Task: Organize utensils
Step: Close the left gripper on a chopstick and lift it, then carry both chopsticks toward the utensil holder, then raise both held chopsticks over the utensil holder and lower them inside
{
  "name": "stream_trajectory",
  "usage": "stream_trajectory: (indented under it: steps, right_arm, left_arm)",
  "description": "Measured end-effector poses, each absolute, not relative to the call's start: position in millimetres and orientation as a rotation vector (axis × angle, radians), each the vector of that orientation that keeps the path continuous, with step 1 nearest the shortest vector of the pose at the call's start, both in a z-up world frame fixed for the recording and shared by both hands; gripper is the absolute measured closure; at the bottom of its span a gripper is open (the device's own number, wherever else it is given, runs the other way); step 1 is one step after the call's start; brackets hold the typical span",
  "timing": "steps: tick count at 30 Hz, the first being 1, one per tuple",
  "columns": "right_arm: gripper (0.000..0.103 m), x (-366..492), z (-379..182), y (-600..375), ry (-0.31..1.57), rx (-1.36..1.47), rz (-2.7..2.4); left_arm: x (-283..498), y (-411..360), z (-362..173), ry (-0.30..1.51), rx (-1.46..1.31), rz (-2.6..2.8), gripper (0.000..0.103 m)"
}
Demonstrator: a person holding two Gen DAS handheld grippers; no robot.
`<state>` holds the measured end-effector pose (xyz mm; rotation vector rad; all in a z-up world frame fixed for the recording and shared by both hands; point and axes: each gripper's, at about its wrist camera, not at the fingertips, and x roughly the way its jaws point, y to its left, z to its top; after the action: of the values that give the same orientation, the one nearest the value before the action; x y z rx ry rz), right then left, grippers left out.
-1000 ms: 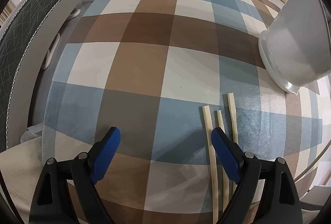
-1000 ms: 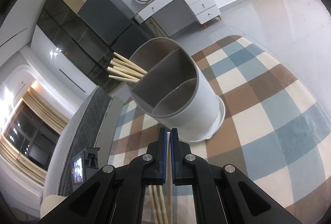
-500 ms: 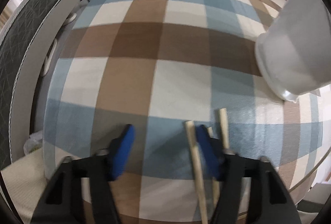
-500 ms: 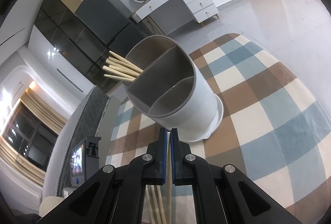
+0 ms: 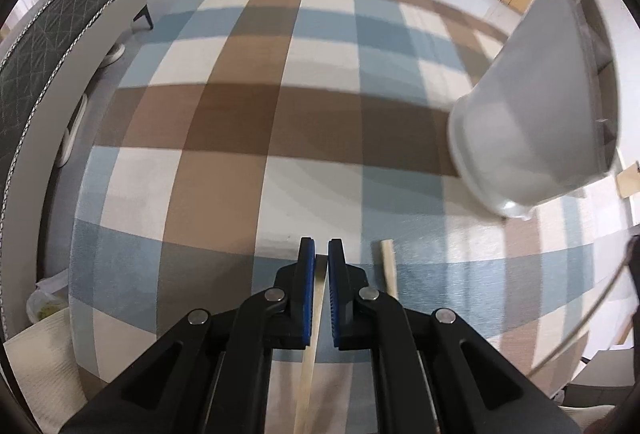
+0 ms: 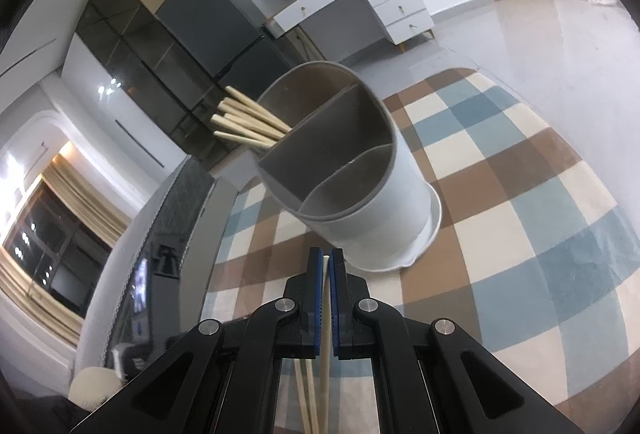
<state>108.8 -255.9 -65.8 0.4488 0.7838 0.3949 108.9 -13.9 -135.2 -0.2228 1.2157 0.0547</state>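
Observation:
My left gripper is shut on a pale wooden chopstick low over the plaid cloth. Another chopstick lies on the cloth just to its right. The white utensil holder stands to the far right. In the right wrist view, my right gripper is shut on a chopstick and held just in front of the holder. The holder has three compartments; several chopsticks stick out of the far left one. More chopsticks lie on the cloth below my right gripper.
The plaid cloth covers the table. A grey padded bench runs along the left. A white drawer unit and a dark cabinet stand at the back wall. A beige cloth sits at the lower left.
My left gripper moved right over the chopsticks and closed from wide open onto one of them. My right gripper held its chopstick and drifted slightly toward the holder.

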Motion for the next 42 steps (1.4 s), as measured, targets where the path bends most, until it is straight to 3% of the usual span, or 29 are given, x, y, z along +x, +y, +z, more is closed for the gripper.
stream_trajectory:
  steps: [20,42]
  right_arm:
    - [0.100,57,-27,-220,0.685,0.260,0.480]
    - [0.101,38,-1,-219,0.632,0.226,0.452]
  left_arm:
    - [55,-6,-31,0.881,-0.295,-0.132,0.101]
    - [37,-4,-3,0.814,-0.293,-0.215,0.101]
